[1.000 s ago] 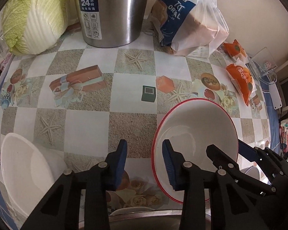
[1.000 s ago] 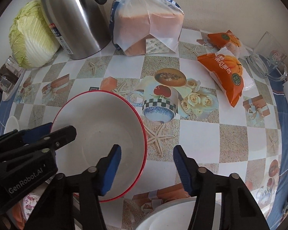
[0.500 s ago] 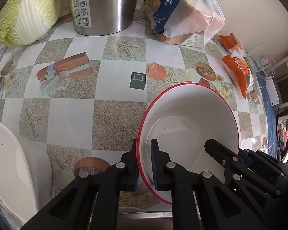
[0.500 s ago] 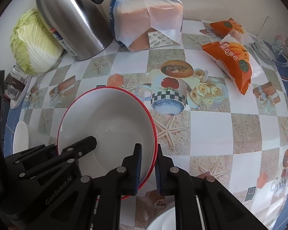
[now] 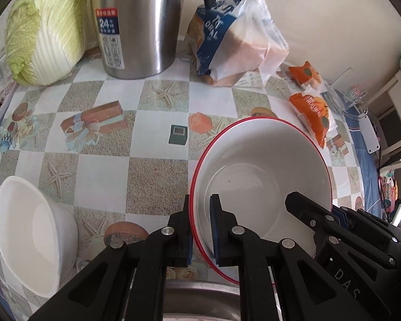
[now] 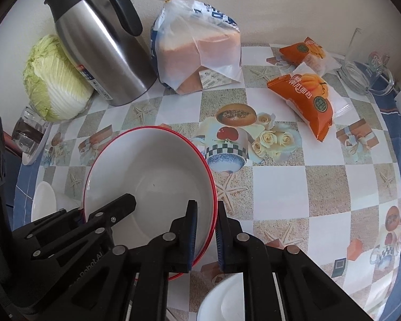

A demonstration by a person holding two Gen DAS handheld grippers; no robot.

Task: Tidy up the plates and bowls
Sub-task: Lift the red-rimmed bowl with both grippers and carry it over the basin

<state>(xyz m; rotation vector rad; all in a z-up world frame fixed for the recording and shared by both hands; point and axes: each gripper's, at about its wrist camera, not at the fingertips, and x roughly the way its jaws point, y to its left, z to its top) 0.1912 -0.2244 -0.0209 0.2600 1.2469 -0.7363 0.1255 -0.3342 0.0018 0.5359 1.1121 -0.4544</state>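
A large white bowl with a red rim (image 5: 262,171) is held between both grippers, lifted and tilted over the table. My left gripper (image 5: 200,227) is shut on its left rim. My right gripper (image 6: 205,230) is shut on its right rim; the same bowl (image 6: 152,171) fills the lower left of the right wrist view. A plain white bowl (image 5: 29,240) sits on the table at the lower left. A white plate (image 6: 222,302) lies under my right gripper. A metal basin rim (image 5: 200,302) shows at the bottom edge.
A steel thermos jug (image 5: 139,24), a napa cabbage (image 5: 45,26) and a bagged bread loaf (image 5: 235,45) stand along the back wall. Orange snack packets (image 6: 304,96) and a glass mug (image 6: 366,72) lie at the right. A glass (image 6: 26,133) stands at the left edge.
Both grippers went from open beside the red-rimmed bowl to shut on its opposite rims. The bowl has risen and tilted slightly since half a second ago.
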